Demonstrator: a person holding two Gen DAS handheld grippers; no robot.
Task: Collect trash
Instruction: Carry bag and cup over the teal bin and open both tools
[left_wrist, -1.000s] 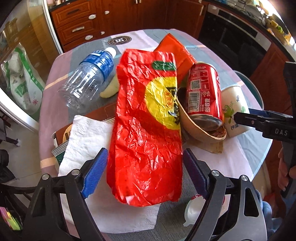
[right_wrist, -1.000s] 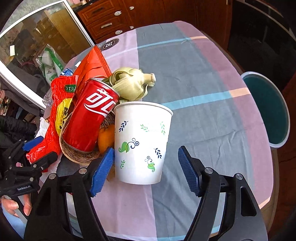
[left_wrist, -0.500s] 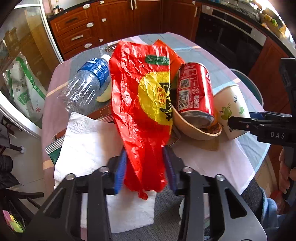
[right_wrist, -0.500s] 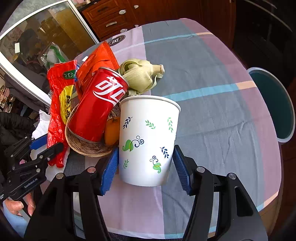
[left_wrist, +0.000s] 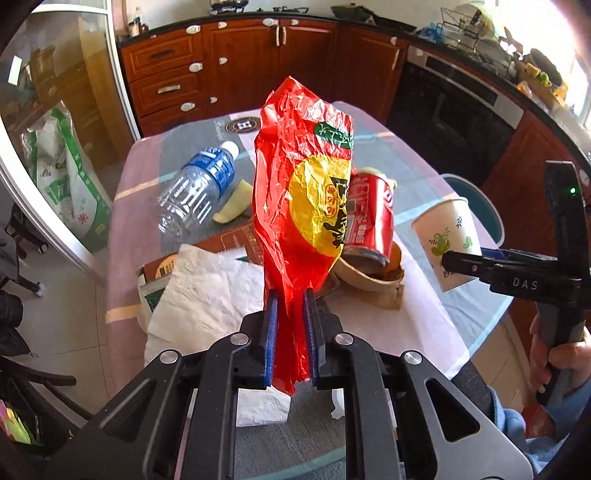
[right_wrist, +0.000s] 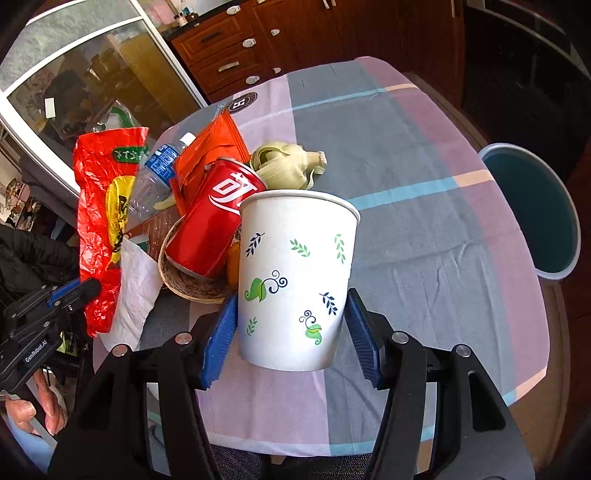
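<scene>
My left gripper (left_wrist: 290, 295) is shut on the lower end of a crumpled red and yellow plastic wrapper (left_wrist: 306, 192) and holds it upright above the table; the wrapper also shows in the right wrist view (right_wrist: 107, 206). My right gripper (right_wrist: 291, 317) is shut on a white paper cup (right_wrist: 295, 273) with leaf prints, lifted off the cloth and slightly tilted; the cup also shows in the left wrist view (left_wrist: 448, 240).
On the checked tablecloth (right_wrist: 424, 184) lie a red soda can (right_wrist: 214, 218) in a brown bowl (right_wrist: 184, 284), an orange snack bag (right_wrist: 210, 147), corn husks (right_wrist: 284, 162), a clear water bottle (left_wrist: 195, 192), white napkins (left_wrist: 207, 291). A teal bin (right_wrist: 532, 210) stands right of the table.
My left gripper closed on the red wrapper and lifted it upright. My right gripper closed on the paper cup and raised it off the table.
</scene>
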